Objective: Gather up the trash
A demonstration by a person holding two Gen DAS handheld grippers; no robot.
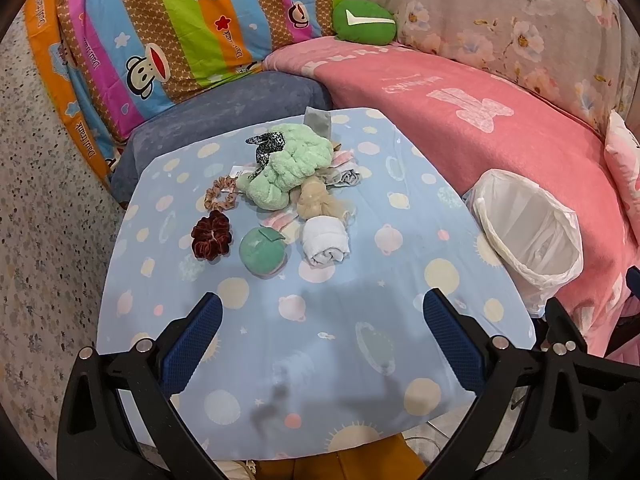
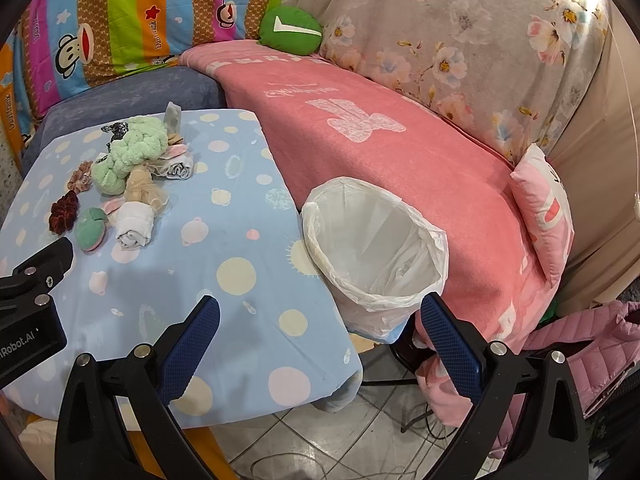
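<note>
A pile of small items lies on the blue dotted tablecloth (image 1: 360,264): a fluffy mint-green piece (image 1: 292,160), a rolled white cloth (image 1: 326,240), a green round item (image 1: 262,251), a dark red scrunchie (image 1: 212,236), a peach scrunchie (image 1: 220,196) and a beige puff (image 1: 314,200). The pile also shows in the right wrist view (image 2: 128,168). A bin with a white liner (image 1: 528,228) stands at the table's right edge (image 2: 376,248). My left gripper (image 1: 320,316) is open and empty, short of the pile. My right gripper (image 2: 320,316) is open and empty, just before the bin.
A sofa with a pink blanket (image 2: 400,140) runs behind and right of the table. A striped cartoon quilt (image 1: 168,32) and a green cushion (image 1: 364,22) lie at the back. A pink jacket (image 2: 592,344) and cables lie on the tiled floor (image 2: 340,440).
</note>
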